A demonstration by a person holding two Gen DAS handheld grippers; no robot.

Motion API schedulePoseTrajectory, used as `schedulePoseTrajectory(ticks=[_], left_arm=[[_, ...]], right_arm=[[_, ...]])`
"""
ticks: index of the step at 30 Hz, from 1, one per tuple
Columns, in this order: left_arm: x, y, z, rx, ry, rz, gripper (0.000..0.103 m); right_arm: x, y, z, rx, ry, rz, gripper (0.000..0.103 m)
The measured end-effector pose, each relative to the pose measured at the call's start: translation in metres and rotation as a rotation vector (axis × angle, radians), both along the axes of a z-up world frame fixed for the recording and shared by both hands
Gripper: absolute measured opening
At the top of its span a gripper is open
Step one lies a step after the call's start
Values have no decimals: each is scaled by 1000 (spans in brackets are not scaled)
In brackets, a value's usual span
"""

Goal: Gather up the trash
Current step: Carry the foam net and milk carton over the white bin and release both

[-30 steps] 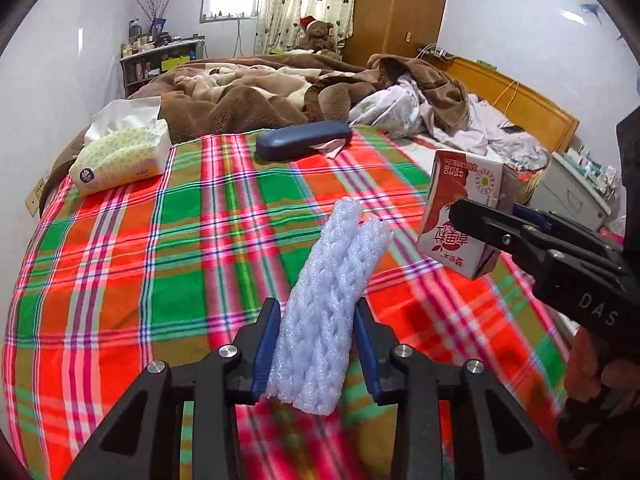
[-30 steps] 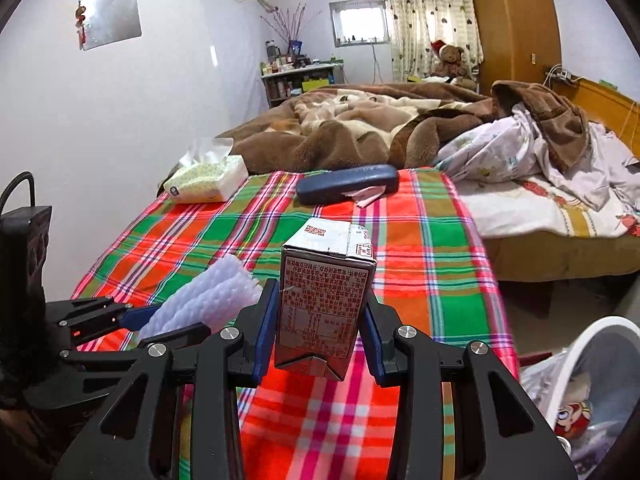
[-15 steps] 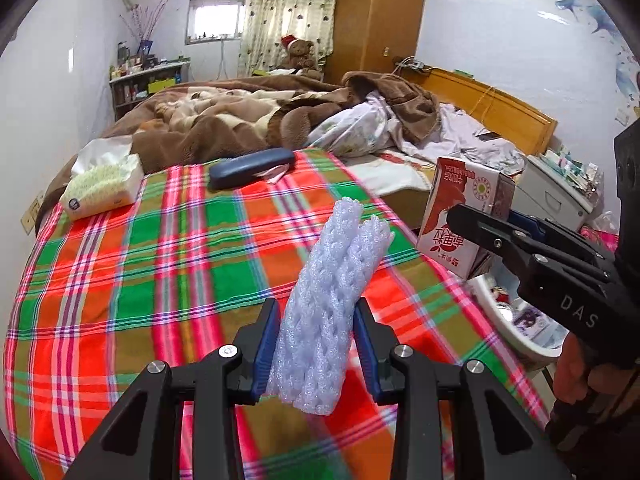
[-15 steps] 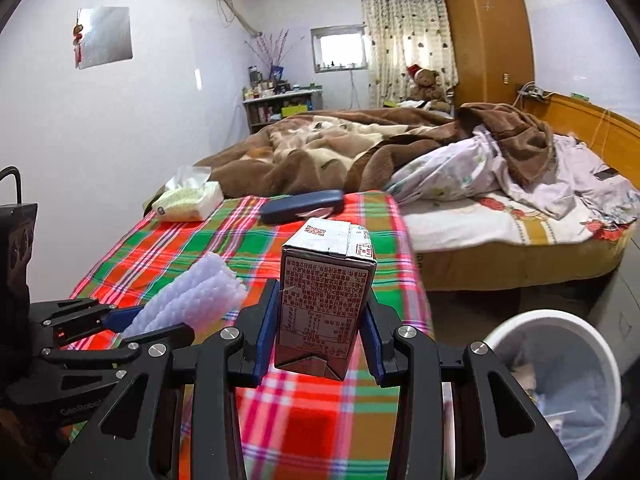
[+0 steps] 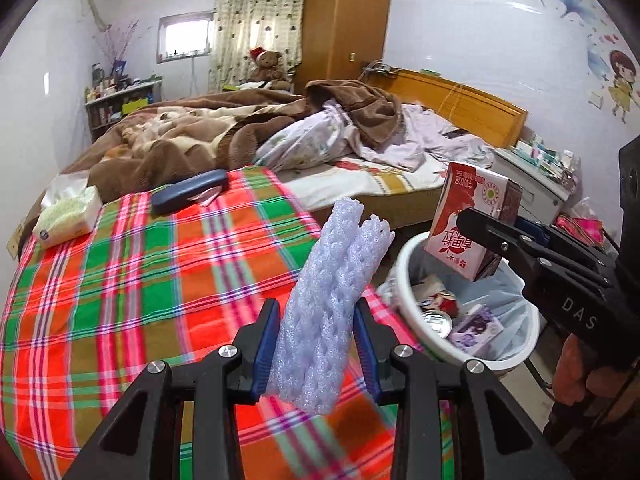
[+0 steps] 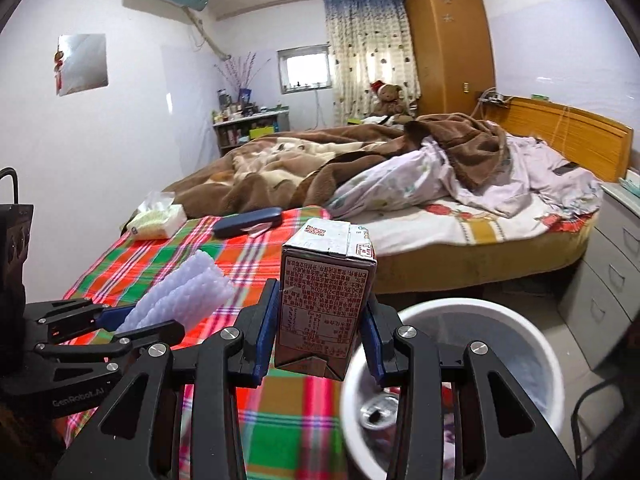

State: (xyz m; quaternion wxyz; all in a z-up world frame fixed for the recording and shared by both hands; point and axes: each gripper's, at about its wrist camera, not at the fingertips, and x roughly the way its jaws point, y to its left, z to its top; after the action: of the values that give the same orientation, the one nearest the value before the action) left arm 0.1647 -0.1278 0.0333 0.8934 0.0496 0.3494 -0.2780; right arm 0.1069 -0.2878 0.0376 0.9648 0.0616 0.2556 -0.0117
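Bedroom, seen from two hand-held grippers.

Left gripper (image 5: 316, 344) clamping a pale foam fruit net (image 5: 332, 300) between blue pads, net standing up out of the jaws, over the right edge of the plaid cloth (image 5: 120, 280).

Right gripper (image 6: 320, 338) gripping a red-and-white drink carton (image 6: 326, 300) upright by its two sides. From the left view, carton hanging above the near rim of the white bin (image 5: 404, 272), not yet over its middle.

Bin standing on the floor just beside the cloth's right edge, lined with a clear bag, already holding a can (image 5: 436, 322) and some wrappers.

Lying at the cloth's far edge: a dark blue case (image 5: 188, 196) and a tissue pack (image 5: 66, 216), both well apart from the grippers.

Step in hand, as a judgement: carrying two pieces of trash to the bin.

Next move probably calling for bringing each gripper fully over the bin mouth, carton first, then easing the pads apart. Light foam net possibly clinging to a pad or drifting past the rim, so worth holding low and centred before letting go.
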Motion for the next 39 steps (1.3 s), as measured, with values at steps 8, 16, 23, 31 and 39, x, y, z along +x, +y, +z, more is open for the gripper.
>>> schedulePoseTrajectory(ticks=[8, 16, 23, 31, 39], left_arm=[[-18, -51, 4, -12, -4, -76, 37], [-23, -103, -11, -11, 32, -140, 37], [-18, -141, -29, 10, 67, -184, 37], [-7, -179, -51, 43, 120, -213, 37], [5, -195, -65, 46, 157, -206, 44]], right_arm=[[-24, -33, 2, -14, -10, -85, 39], [-36, -68, -10, -21, 34, -161, 39], [-37, -98, -32, 19, 112, -208, 39], [-28, -119, -59, 48, 210, -219, 39], [-24, -125, -67, 62, 255, -219, 39]])
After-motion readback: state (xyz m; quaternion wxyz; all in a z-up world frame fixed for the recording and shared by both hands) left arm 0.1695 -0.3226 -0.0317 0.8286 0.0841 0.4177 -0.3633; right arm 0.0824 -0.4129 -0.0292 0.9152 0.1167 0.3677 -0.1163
